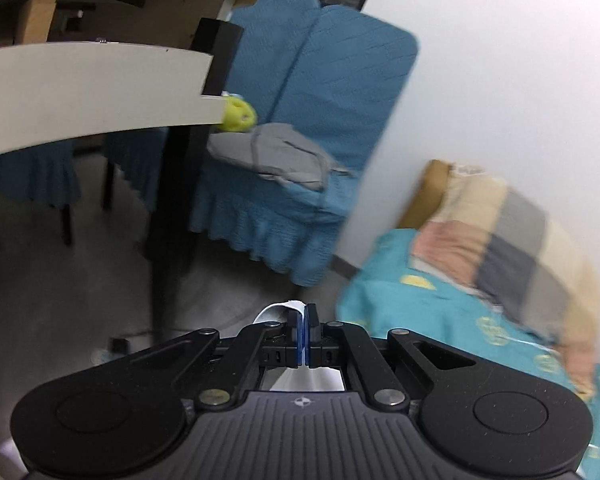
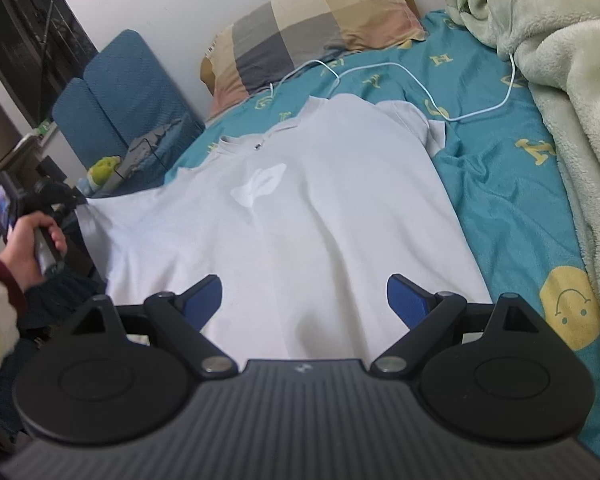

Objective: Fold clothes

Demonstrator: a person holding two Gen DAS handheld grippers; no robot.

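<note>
Sleeve of white T-shirt (image 2: 300,208) is being pinched off the bed's (image 2: 500,184) left edge by left gripper (image 1: 303,336), tensioning it; right gripper (image 2: 304,300) is being held splayed, empty, over the hem.

Left gripper (image 1: 305,334), jaws pressed together on a fold of white shirt (image 1: 278,312), is held out past the bed's edge. Right gripper (image 2: 305,298) hovers over the shirt, blue pads (image 2: 206,300) spread wide. A hand (image 2: 28,248) grips the left handle.
</note>
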